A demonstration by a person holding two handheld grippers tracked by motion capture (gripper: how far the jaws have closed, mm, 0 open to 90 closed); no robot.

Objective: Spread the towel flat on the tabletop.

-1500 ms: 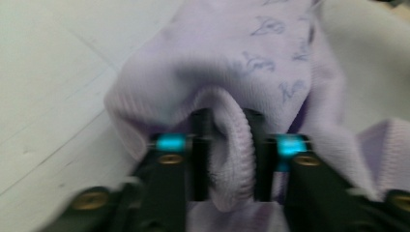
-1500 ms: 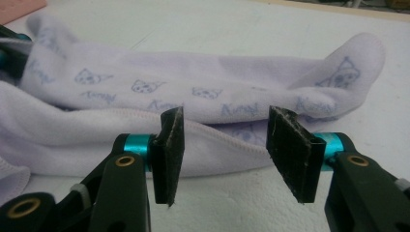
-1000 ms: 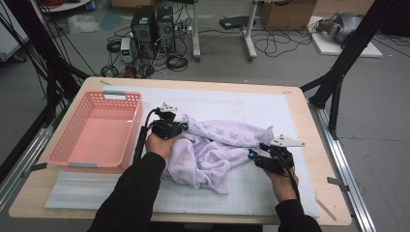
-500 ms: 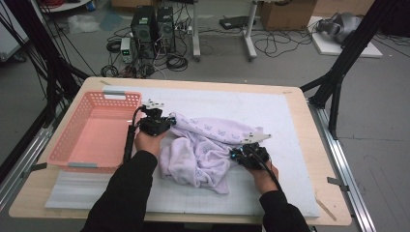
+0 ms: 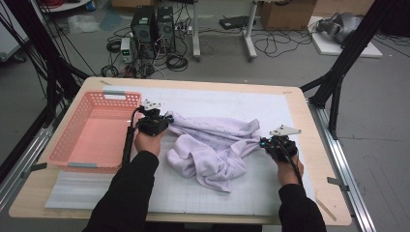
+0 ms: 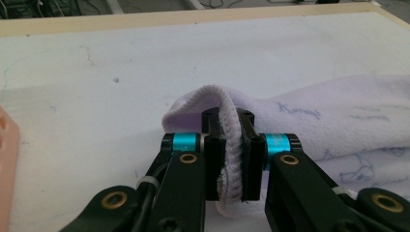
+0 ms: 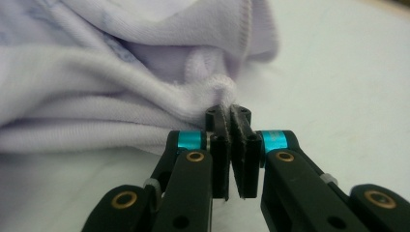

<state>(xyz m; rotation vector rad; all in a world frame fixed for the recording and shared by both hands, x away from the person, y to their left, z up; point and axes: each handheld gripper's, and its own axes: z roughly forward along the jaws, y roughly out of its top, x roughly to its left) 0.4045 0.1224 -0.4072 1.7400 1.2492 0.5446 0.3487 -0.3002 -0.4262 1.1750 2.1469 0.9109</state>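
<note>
Across the white mat (image 5: 251,193), beside the pink basket (image 5: 92,140), lies the lilac towel (image 5: 212,150) — soft, light, floppy, best taken by its hemmed edges. My left gripper (image 6: 227,150) pinches one hem; my right gripper (image 7: 231,145) — jaws just closing — nips another.

Towel (image 5: 212,150): pale lilac cloth, soft and matt, fine looped pile, ribbed stitched hem. Basket (image 5: 63,152): pink plastic, perforated walls, slight sheen. Tabletop (image 5: 309,108): light wood edge, matt; covered by a smooth white gridded mat (image 5: 232,104). Left tongs (image 6: 228,145) and right tongs (image 7: 231,140): black matt plastic, brass-coloured rivets, glossy teal metal collars.
</note>
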